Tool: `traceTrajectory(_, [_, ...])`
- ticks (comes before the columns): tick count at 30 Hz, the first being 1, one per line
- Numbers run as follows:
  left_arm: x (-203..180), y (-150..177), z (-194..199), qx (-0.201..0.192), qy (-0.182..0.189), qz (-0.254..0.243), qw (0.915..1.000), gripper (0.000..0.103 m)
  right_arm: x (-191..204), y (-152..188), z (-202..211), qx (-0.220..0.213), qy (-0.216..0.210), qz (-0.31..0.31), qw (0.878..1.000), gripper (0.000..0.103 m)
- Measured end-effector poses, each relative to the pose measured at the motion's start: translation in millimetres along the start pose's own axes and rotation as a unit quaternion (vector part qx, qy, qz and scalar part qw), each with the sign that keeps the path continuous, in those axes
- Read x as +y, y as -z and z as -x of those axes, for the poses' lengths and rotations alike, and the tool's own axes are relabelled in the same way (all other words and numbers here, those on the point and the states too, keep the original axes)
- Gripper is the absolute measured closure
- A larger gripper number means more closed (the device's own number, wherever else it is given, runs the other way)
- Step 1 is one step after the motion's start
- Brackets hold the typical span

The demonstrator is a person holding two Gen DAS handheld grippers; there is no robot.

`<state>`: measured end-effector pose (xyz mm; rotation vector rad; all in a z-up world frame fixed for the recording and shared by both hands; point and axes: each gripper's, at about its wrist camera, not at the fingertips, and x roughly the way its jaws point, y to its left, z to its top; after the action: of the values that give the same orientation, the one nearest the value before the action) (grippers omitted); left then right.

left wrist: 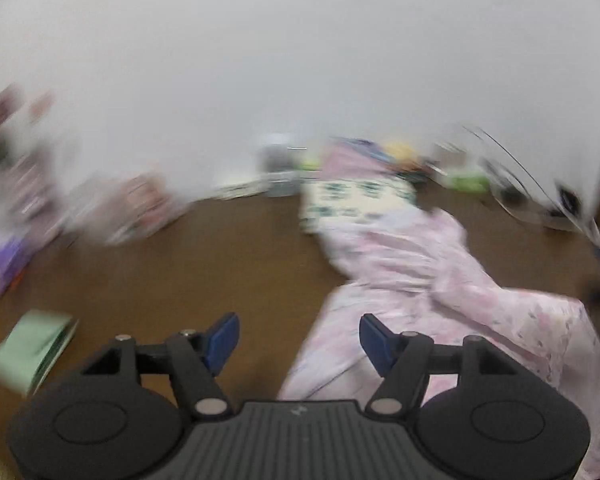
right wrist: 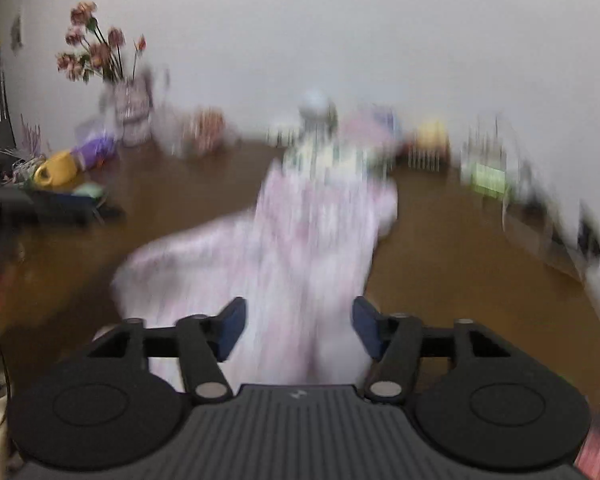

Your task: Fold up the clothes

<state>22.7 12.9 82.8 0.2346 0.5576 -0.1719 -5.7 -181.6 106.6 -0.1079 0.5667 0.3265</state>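
A pale pink patterned garment (left wrist: pixel 440 292) lies crumpled on the brown table (left wrist: pixel 180 280), stretching from the middle toward the lower right. My left gripper (left wrist: pixel 299 340) is open above the table, its right blue pad (left wrist: pixel 376 340) over the garment's left edge and nothing between the fingers. In the right wrist view the same pink garment (right wrist: pixel 300 248) lies straight ahead, blurred. My right gripper (right wrist: pixel 299 330) is open just above its near end, with cloth seen between the pads but not pinched. A white cloth with green print (left wrist: pixel 356 198) lies at the garment's far end.
A mint-green pad (left wrist: pixel 32 348) lies at the left near my left gripper. A vase of dried flowers (right wrist: pixel 128 108), a yellow cup (right wrist: pixel 56 170) and purple items crowd the far left. Blurred clutter and a green box (right wrist: pixel 488 178) line the back wall.
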Motion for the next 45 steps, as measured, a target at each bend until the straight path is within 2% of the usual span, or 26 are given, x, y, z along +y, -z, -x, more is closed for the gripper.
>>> traceTrajectory(3, [-29, -8, -45, 0.035, 0.027, -0.073, 0.9964, 0.039, 10, -31, -66, 0.05, 0.003, 0.044, 0.998, 0.038])
traceTrajectory(5, [-33, -8, -68, 0.058, 0.017, -0.082, 0.9948, 0.041, 12, -36, -110, 0.105, -0.002, 0.055, 0.993, 0.042])
traceTrajectory(6, [-33, -7, -78, 0.069, 0.015, -0.082, 0.9942, 0.047, 12, -36, -127, 0.127, -0.002, 0.055, 0.99, 0.053])
traceTrajectory(7, [-29, -4, -84, 0.078, 0.019, -0.075, 0.9939, 0.062, 10, -34, -139, 0.144, -0.005, 0.048, 0.988, 0.062])
traceTrajectory(9, [-16, 0, -92, 0.09, 0.032, -0.05, 0.9942, 0.082, 4, -29, -153, 0.162, -0.01, 0.029, 0.986, 0.098])
traceTrajectory(12, [8, 4, -91, 0.094, 0.032, 0.011, 0.995, 0.087, -24, -18, -146, 0.143, 0.016, -0.036, 0.989, 0.101])
traceTrajectory(14, [28, 8, -90, 0.098, 0.039, 0.07, 0.992, 0.089, -65, -10, -139, 0.128, 0.045, -0.131, 0.982, 0.101])
traceTrajectory(16, [48, 13, -90, 0.104, 0.049, 0.136, 0.984, 0.089, -110, 2, -135, 0.116, 0.07, -0.243, 0.96, 0.098])
traceTrajectory(19, [73, 14, -83, 0.097, 0.031, 0.218, 0.9707, 0.087, -140, 16, -123, 0.122, 0.163, -0.306, 0.93, 0.092])
traceTrajectory(20, [78, 14, -78, 0.089, 0.021, 0.231, 0.9687, 0.087, -138, 15, -114, 0.113, 0.173, -0.296, 0.933, 0.092])
traceTrajectory(21, [81, 12, -73, 0.076, 0.011, 0.235, 0.969, 0.084, -131, 12, -104, 0.096, 0.165, -0.281, 0.941, 0.082])
traceTrajectory(23, [73, 7, -57, 0.034, -0.004, 0.195, 0.9801, 0.065, -107, 3, -82, 0.052, 0.14, -0.221, 0.964, 0.069])
traceTrajectory(25, [49, 2, -53, 0.014, 0.015, 0.09, 0.9958, 0.026, -73, -6, -72, 0.023, 0.099, -0.119, 0.988, 0.055])
traceTrajectory(27, [24, -2, -49, -0.006, 0.034, -0.018, 0.9993, 0.024, -36, -12, -75, 0.026, 0.053, 0.007, 0.998, 0.043])
traceTrajectory(29, [0, 0, -55, -0.012, 0.038, -0.124, 0.9915, 0.024, -2, -14, -85, 0.024, 0.023, 0.139, 0.99, 0.032])
traceTrajectory(30, [-9, 3, -61, -0.005, 0.036, -0.166, 0.9855, 0.024, 12, -13, -94, 0.02, 0.02, 0.208, 0.978, 0.022])
traceTrajectory(32, [-21, 8, -74, 0.011, 0.036, -0.223, 0.9742, 0.026, 33, -12, -114, 0.028, 0.013, 0.312, 0.949, 0.02])
traceTrajectory(33, [-12, 6, -78, 0.022, 0.049, -0.188, 0.9806, 0.035, 38, -12, -126, 0.041, 0.009, 0.345, 0.938, 0.022])
traceTrajectory(35, [8, 2, -88, 0.045, 0.076, -0.119, 0.989, 0.058, 36, -18, -150, 0.068, -0.01, 0.352, 0.934, 0.028])
traceTrajectory(37, [27, -3, -97, 0.067, 0.102, -0.049, 0.9913, 0.1, 26, -27, -172, 0.105, -0.041, 0.308, 0.945, 0.061])
traceTrajectory(38, [37, -5, -101, 0.079, 0.115, -0.013, 0.9902, 0.1, 20, -31, -183, 0.124, -0.057, 0.284, 0.949, 0.09])
traceTrajectory(39, [47, -7, -106, 0.09, 0.128, 0.022, 0.9875, 0.1, 10, -34, -186, 0.126, -0.071, 0.248, 0.958, 0.1])
traceTrajectory(41, [72, -10, -116, 0.109, 0.14, 0.11, 0.9779, 0.099, -11, -40, -190, 0.122, -0.097, 0.17, 0.973, 0.101])
traceTrajectory(42, [95, -4, -120, 0.112, 0.116, 0.192, 0.9682, 0.098, -25, -42, -189, 0.113, -0.094, 0.12, 0.982, 0.101])
traceTrajectory(44, [132, 11, -120, 0.112, 0.066, 0.322, 0.9379, 0.089, -70, -50, -189, 0.096, -0.019, -0.024, 0.995, 0.094])
traceTrajectory(45, [142, 16, -114, 0.097, 0.054, 0.352, 0.9294, 0.083, -97, -54, -189, 0.091, 0.036, -0.109, 0.989, 0.081])
